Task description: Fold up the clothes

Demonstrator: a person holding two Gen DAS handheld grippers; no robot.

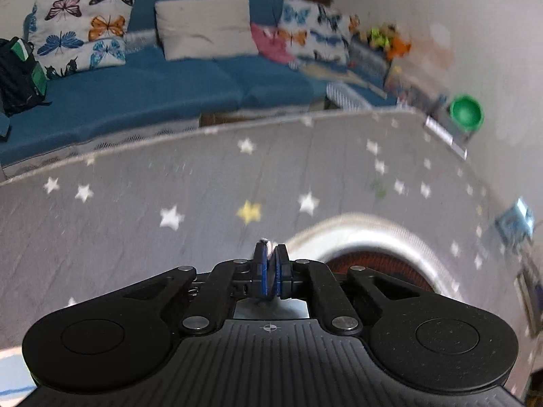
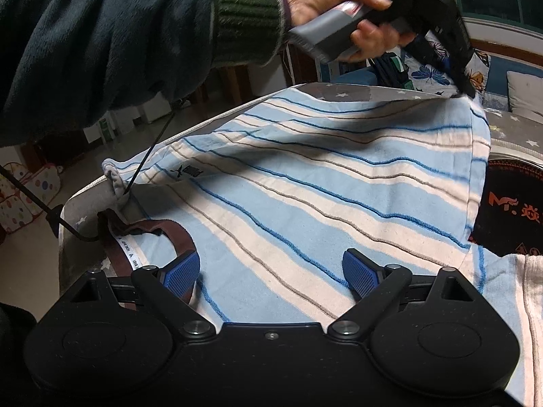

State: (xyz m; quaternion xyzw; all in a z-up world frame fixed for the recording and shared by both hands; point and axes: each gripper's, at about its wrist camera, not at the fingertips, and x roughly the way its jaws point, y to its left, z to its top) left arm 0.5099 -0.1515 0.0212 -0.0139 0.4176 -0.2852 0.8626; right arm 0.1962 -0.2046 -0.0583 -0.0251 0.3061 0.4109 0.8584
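Observation:
A light-blue and white striped shirt [image 2: 305, 183] lies spread on the table, its brown collar [image 2: 152, 234] at the near left. My right gripper [image 2: 269, 271] hovers open just over the shirt's near part, blue pads [image 2: 180, 274] wide apart with nothing pinched. A hand in a dark sleeve [image 2: 325, 0] holds my left gripper [image 2: 466, 93] at the far right, where it lifts the shirt's far corner off the table. In the left wrist view that left gripper [image 1: 270, 254] is shut, a sliver of pale shirt fabric [image 1: 269, 247] caught between its pads.
The table wears a grey star-printed cover [image 1: 169, 203]. A round black appliance with orange lettering [image 2: 516, 200] sits at its right end. Pale cloth [image 2: 522, 305] lies at the near right. Beyond are a blue sofa [image 1: 135, 95] with pillows, a black bag [image 1: 17, 74] and a green bowl [image 1: 465, 110].

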